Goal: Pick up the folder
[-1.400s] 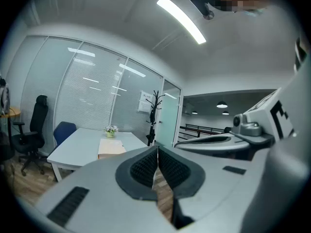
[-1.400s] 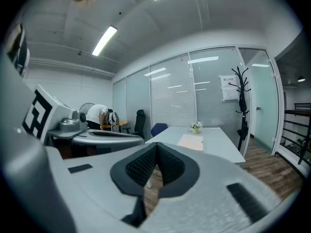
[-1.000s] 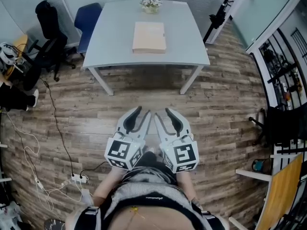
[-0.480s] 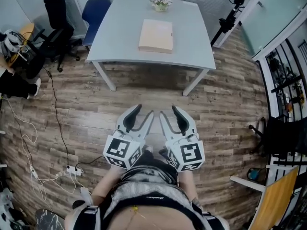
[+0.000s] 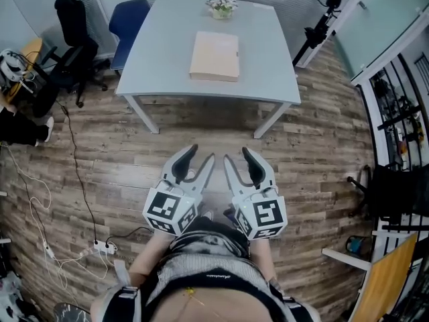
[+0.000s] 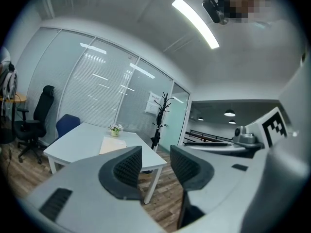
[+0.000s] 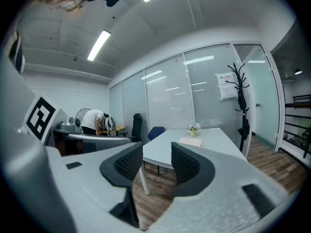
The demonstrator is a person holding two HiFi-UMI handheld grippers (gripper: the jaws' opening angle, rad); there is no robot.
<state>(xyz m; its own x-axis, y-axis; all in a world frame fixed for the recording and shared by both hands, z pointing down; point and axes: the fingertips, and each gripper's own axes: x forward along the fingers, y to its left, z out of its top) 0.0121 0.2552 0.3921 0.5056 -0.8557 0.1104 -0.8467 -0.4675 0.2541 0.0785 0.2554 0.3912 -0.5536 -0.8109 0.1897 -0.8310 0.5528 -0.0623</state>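
A pale tan folder [image 5: 214, 56] lies flat on the white table [image 5: 161, 59], toward its far middle; it also shows small in the left gripper view as the folder [image 6: 112, 144] and in the right gripper view as the folder [image 7: 190, 141]. My left gripper [image 5: 198, 159] and right gripper [image 5: 236, 157] hang side by side over the wooden floor, well short of the table's near edge. Both point at the table. Their jaws are opening, with nothing between them.
A small flower pot [image 5: 222, 7] stands at the table's far edge. A blue chair [image 5: 129, 19] and a black office chair [image 5: 70, 25] stand left of the table. A coat stand [image 5: 322, 19] is at its right. Cables and a power strip [image 5: 104, 248] lie on the floor, left.
The table and folder have shifted slightly in the head view as the person steps toward it. Both grippers' jaws stand a little wider apart than before.
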